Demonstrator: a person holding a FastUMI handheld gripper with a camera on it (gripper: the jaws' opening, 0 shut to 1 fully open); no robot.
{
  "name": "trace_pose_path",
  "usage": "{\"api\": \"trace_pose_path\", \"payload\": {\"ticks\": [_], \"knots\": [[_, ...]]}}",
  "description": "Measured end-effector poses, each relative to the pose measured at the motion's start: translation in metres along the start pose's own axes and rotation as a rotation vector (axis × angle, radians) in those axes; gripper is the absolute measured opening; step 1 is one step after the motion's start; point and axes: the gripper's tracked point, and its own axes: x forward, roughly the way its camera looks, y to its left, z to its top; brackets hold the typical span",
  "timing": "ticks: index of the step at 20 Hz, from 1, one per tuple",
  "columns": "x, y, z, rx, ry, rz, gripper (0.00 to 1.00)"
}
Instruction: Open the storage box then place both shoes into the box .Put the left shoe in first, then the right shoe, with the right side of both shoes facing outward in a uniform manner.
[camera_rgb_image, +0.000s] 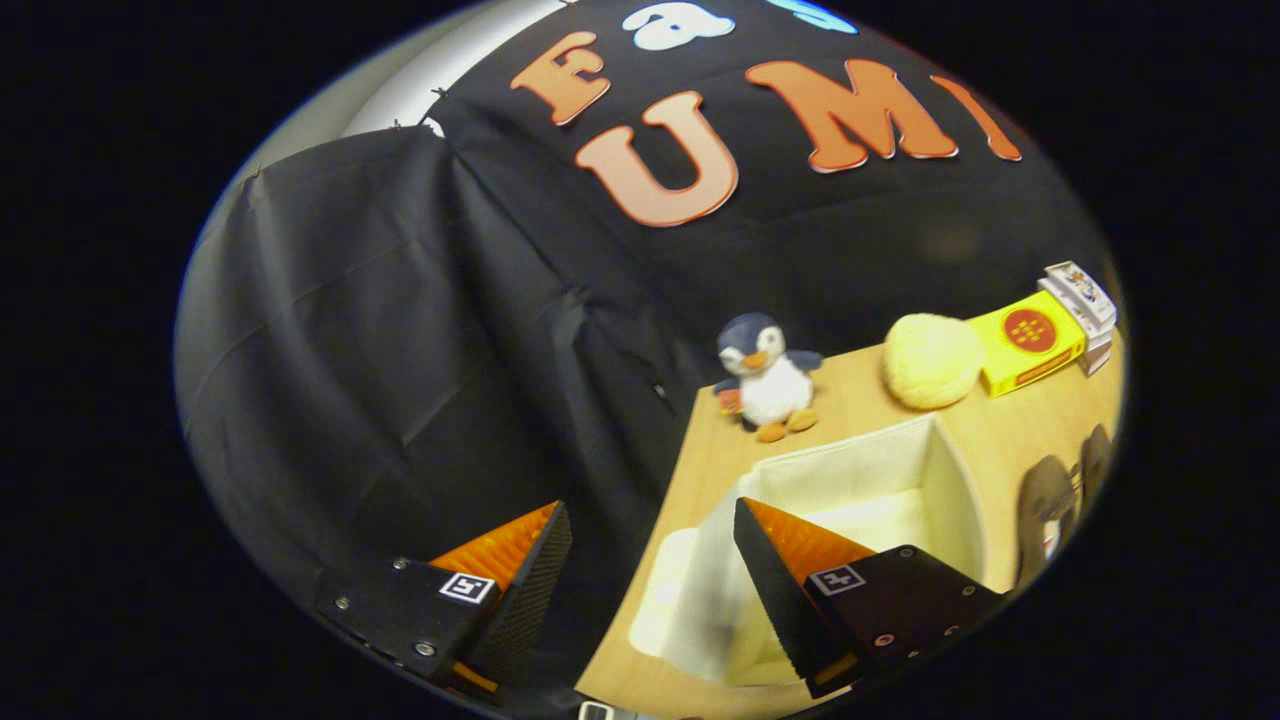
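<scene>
Jaws spread wide and holding nothing, the gripper hangs at the lower centre of the frame, above the edge of the pale wooden worktop. The white fabric storage box, lower right, already stands open, its lid folded down toward the fingers, and looks empty. One pair of dark shoes waits at the far right beside it, so both placements remain. Also counted: one plush penguin, one fluffy yellow ball, one yellow carton, a small stack of packets.
</scene>
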Motion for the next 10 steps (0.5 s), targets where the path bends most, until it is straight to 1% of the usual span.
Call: {"api": "trace_pose_path", "payload": {"ticks": [3, 6, 10], "knots": [[-0.029, -0.074, 0.022, -0.008, -0.051, -0.113, 0.98], [-0.063, -0.144, 0.034, -0.040, -0.087, -0.233, 0.98], [-0.102, -0.224, 0.030, -0.090, -0.116, -0.362, 0.98]]}}
